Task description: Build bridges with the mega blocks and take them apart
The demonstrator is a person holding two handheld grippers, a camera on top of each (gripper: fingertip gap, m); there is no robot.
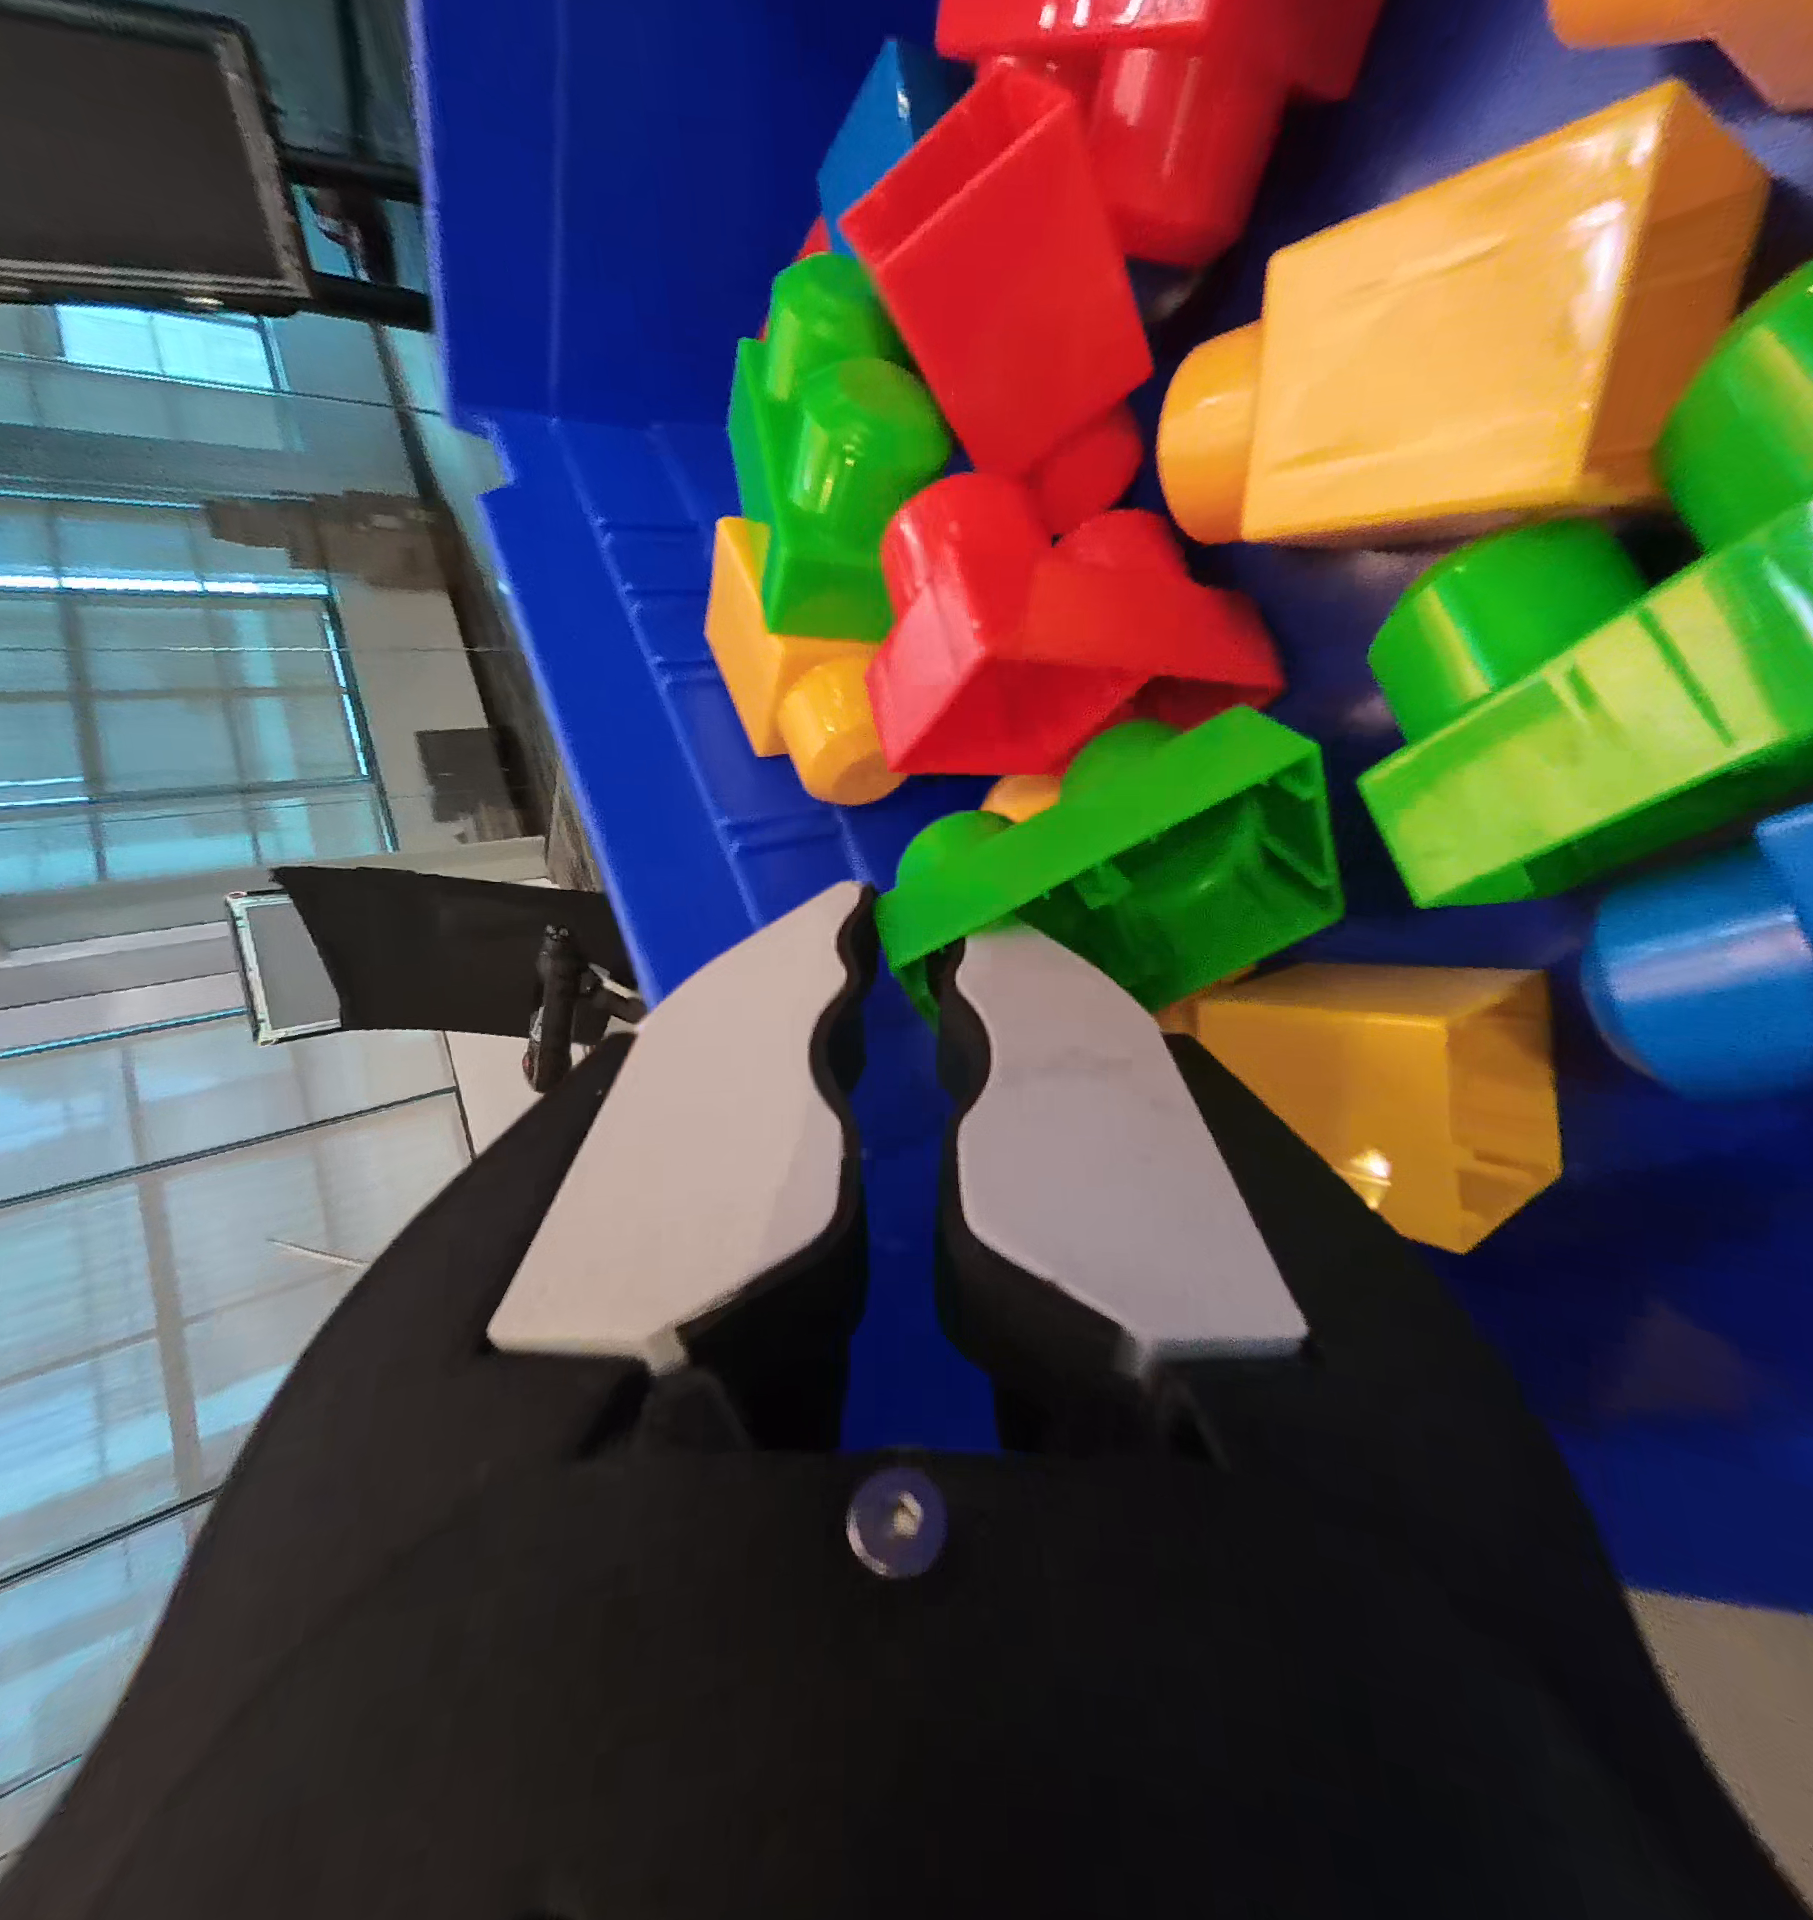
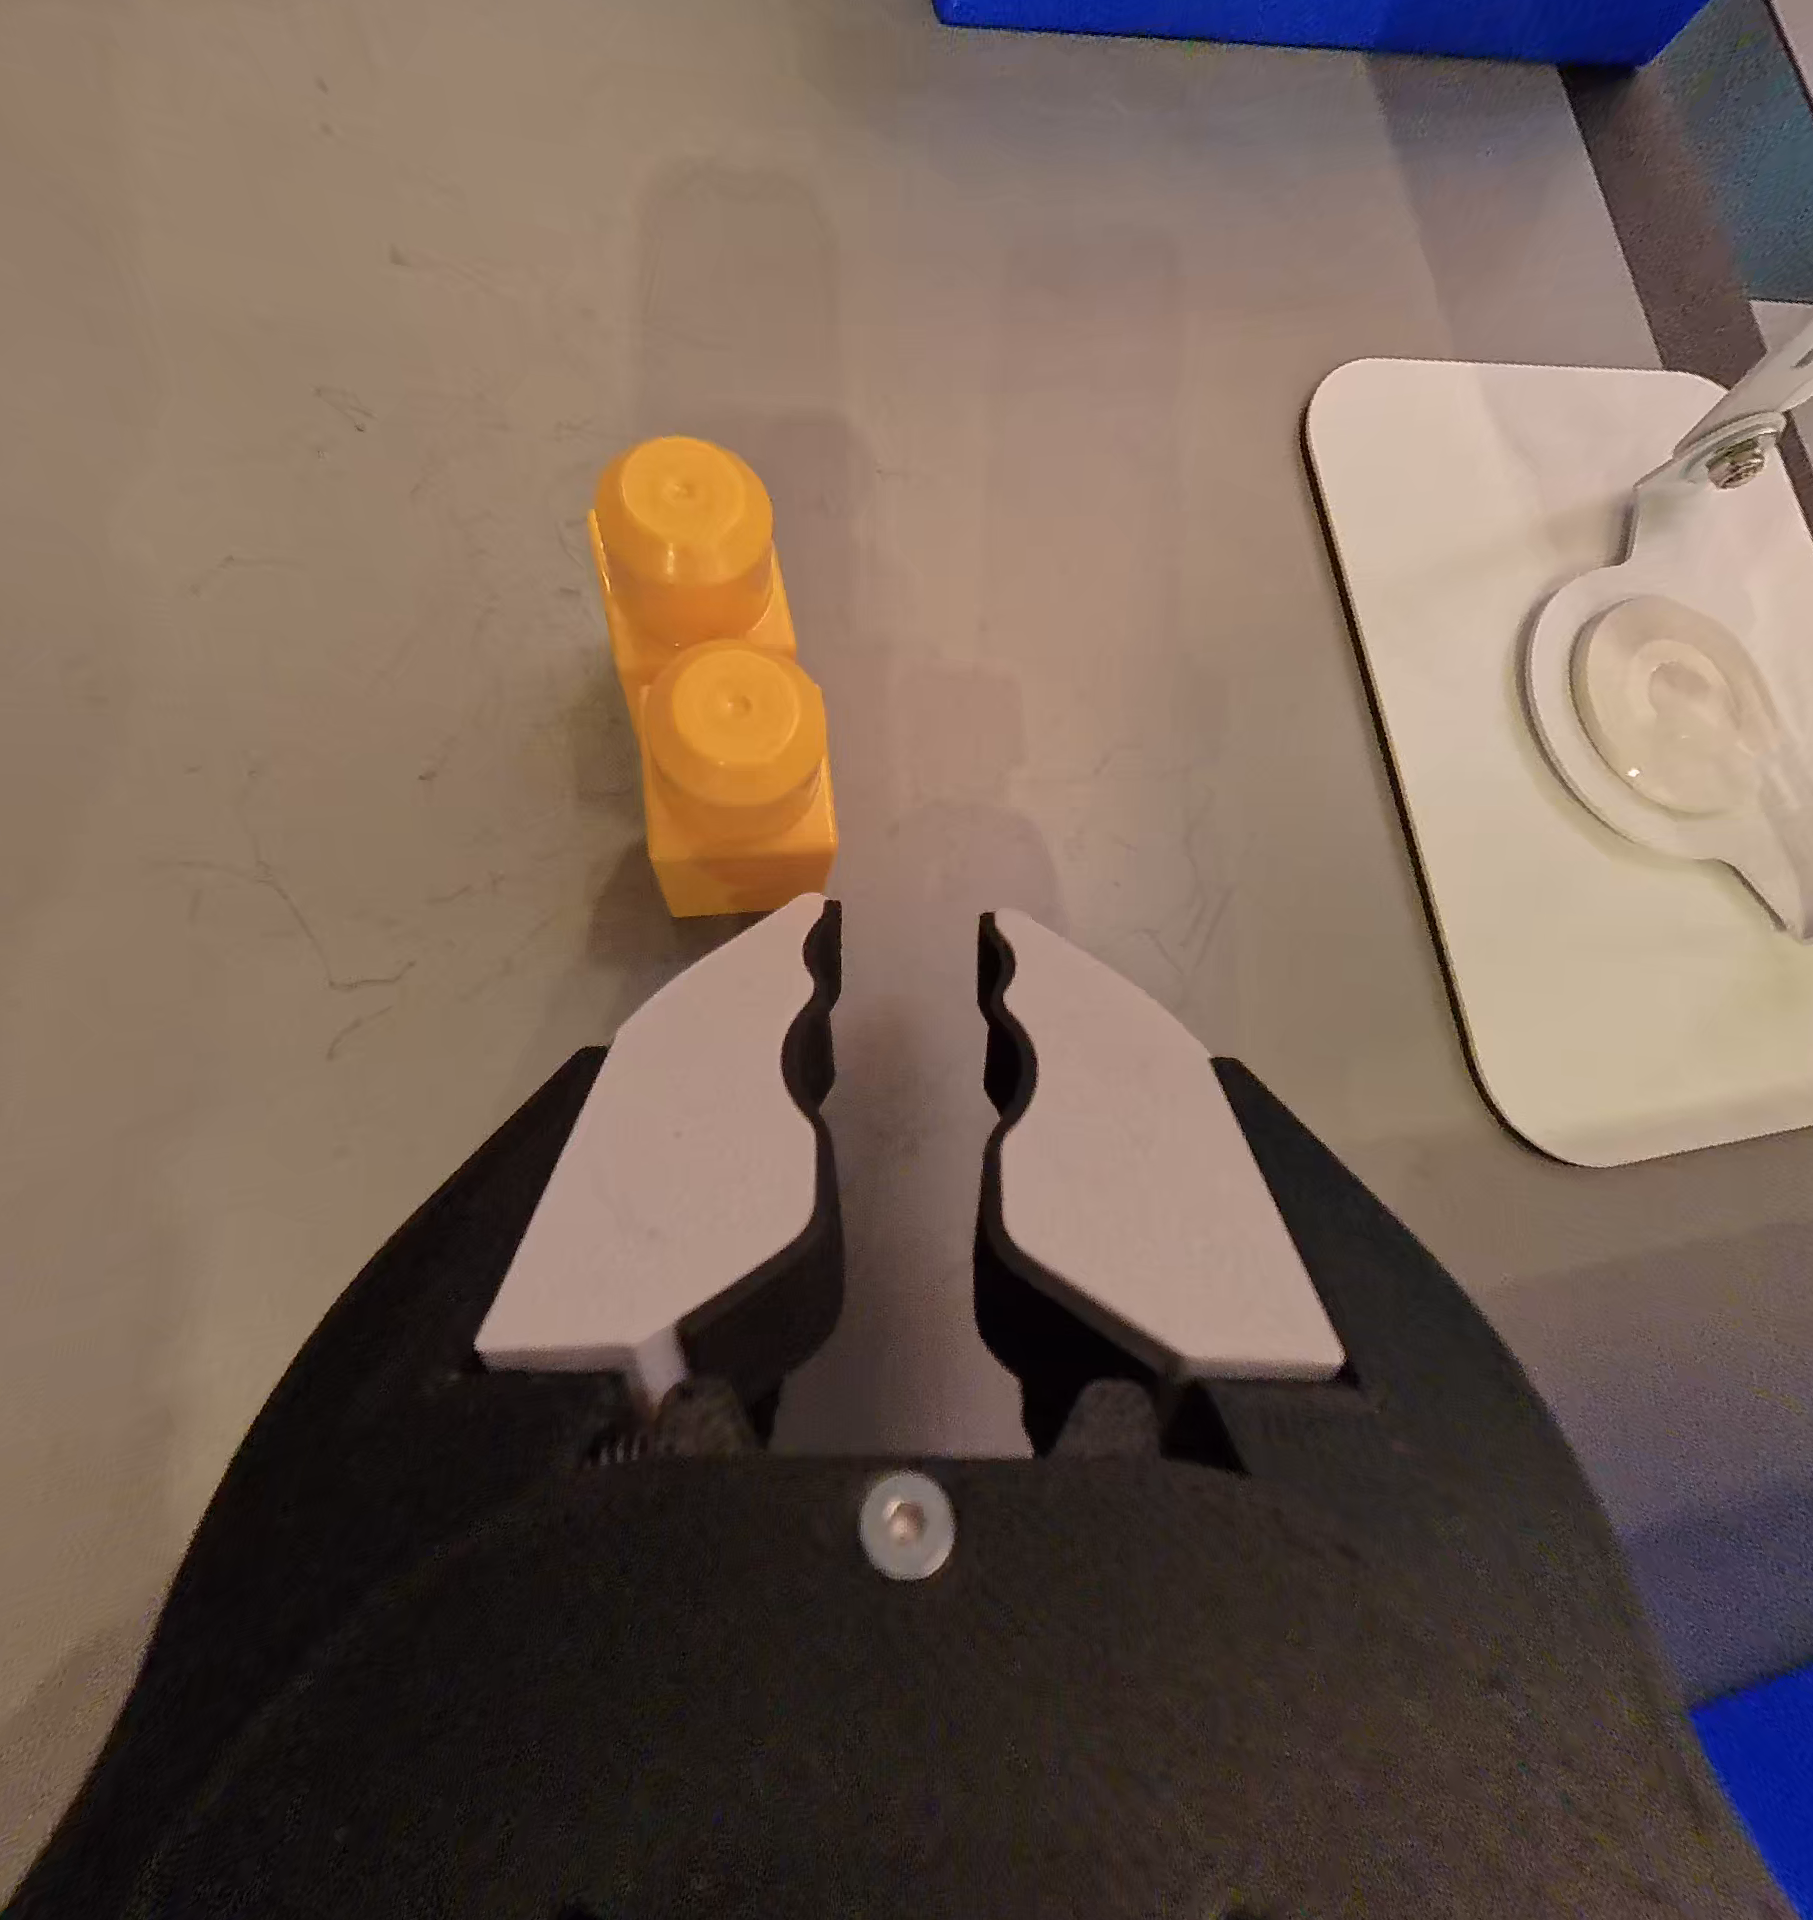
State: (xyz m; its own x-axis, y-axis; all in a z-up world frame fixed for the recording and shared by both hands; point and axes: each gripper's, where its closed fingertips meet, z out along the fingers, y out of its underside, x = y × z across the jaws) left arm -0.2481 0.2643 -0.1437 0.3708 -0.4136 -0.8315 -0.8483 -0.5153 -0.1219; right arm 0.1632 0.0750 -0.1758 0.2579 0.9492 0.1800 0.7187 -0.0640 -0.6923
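Your left claw [image 1: 907, 935] is pinched on the thin wall of a hollow green block [image 1: 1120, 862] at its tip: light, stiff, glossy (likely slippery), so grip squarely. Your right claw [image 2: 907, 940] hangs apart and empty, with the yellow block [image 2: 715, 707] just ahead-left on the worktop [image 2: 258, 520].

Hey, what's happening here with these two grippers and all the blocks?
A person is working two handheld grippers on a block-building task. The left gripper is reaching into a blue bin full of red, yellow, green and blue blocks, its fingers nearly closed around the edge of a green block lying on its side. The right gripper is open and empty above the grey table, just beside a yellow two-stud block standing alone. Nothing bridge-like is built in either view.
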